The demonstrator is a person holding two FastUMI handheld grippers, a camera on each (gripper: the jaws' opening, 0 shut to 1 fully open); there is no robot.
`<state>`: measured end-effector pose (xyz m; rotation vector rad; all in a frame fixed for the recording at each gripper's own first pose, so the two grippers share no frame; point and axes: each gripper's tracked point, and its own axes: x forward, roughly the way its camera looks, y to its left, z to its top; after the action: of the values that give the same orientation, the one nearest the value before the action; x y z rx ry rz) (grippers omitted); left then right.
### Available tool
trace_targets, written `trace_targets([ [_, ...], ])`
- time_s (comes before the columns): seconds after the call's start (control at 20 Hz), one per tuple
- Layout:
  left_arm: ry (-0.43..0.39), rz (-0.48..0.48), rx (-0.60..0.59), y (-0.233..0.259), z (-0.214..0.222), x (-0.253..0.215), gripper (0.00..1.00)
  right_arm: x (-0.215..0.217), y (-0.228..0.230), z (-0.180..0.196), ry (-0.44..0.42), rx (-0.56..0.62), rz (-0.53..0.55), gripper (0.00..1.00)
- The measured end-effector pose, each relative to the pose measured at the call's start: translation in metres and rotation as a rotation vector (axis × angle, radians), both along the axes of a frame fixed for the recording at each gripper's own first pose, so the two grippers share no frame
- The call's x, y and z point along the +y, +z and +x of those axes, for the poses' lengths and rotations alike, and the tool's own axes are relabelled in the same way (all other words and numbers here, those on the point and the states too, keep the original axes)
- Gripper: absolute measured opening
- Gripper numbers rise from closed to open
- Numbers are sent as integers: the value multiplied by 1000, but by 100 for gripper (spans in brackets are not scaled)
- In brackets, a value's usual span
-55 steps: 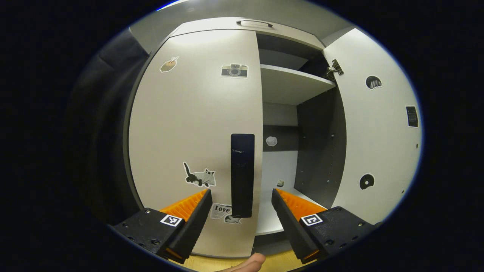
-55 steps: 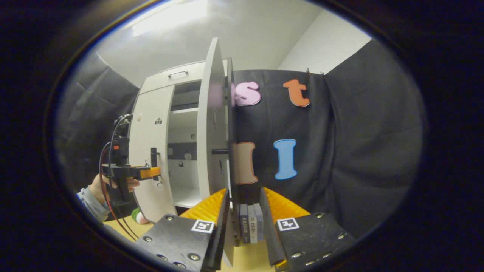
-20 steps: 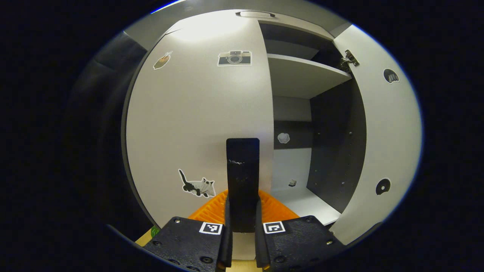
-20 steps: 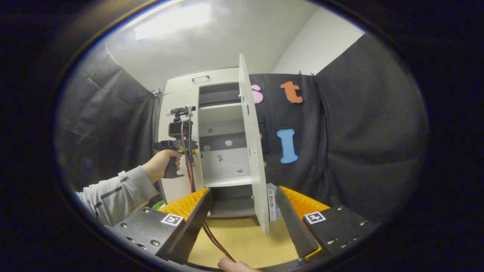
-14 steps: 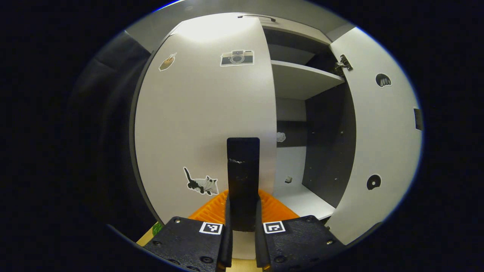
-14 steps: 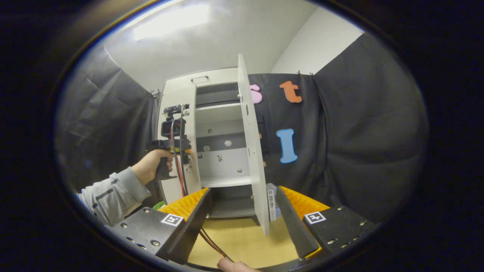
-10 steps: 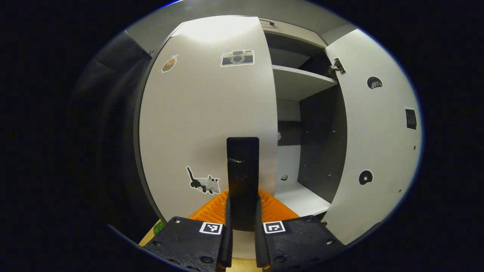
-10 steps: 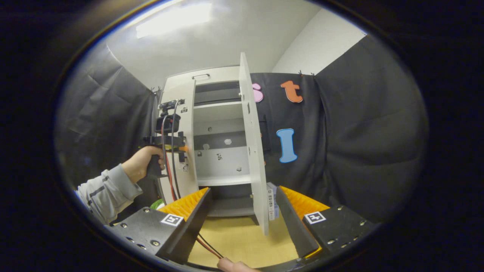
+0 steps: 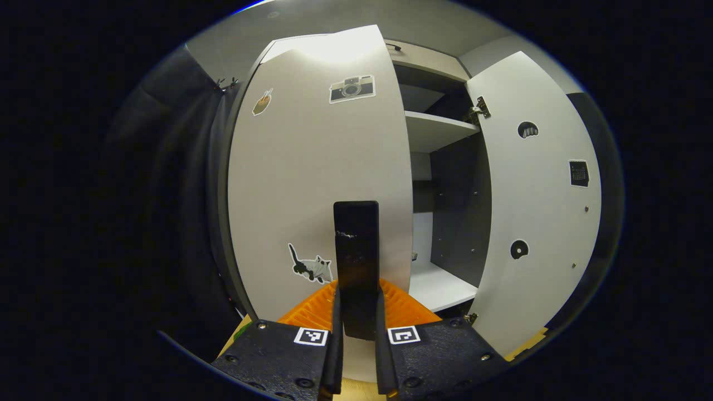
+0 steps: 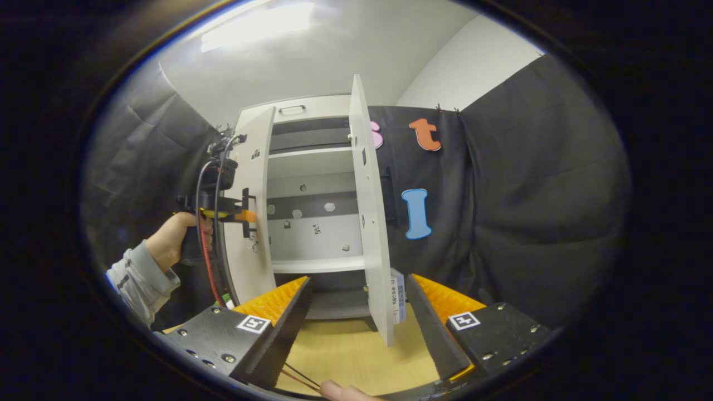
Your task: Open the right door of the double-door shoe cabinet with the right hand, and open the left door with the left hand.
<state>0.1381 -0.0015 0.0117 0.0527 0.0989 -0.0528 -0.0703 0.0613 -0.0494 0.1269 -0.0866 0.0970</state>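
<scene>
You stand in a booth with dark cloth walls and a pale wood floor (image 10: pixel 356 356). The shoe cabinet (image 10: pixel 312 167) is flat, smooth and white. Your left gripper (image 9: pixel 356 312) pinches the long black handle (image 9: pixel 356 250) of the left door (image 9: pixel 317 184), part open. Your right gripper (image 10: pixel 356 312) gapes wide, holding nothing, near the open right door (image 10: pixel 370 223). Small bits on the shelf are too blurry to name, maybe stickers.

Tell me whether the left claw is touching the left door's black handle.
Touching. In the left gripper view the left claw has both fingers pressed against the sides of the black handle on the left door, no gap showing.
</scene>
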Motion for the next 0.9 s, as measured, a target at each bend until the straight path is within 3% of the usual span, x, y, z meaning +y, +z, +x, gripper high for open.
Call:
trace_targets([
  [0.6, -33, 22, -32, 5, -37, 28, 24, 35, -9, 1, 54, 24, 0, 100],
  [0.9, -12, 33, -42, 7, -45, 40, 24, 54, -9, -1, 78, 21, -16, 100],
])
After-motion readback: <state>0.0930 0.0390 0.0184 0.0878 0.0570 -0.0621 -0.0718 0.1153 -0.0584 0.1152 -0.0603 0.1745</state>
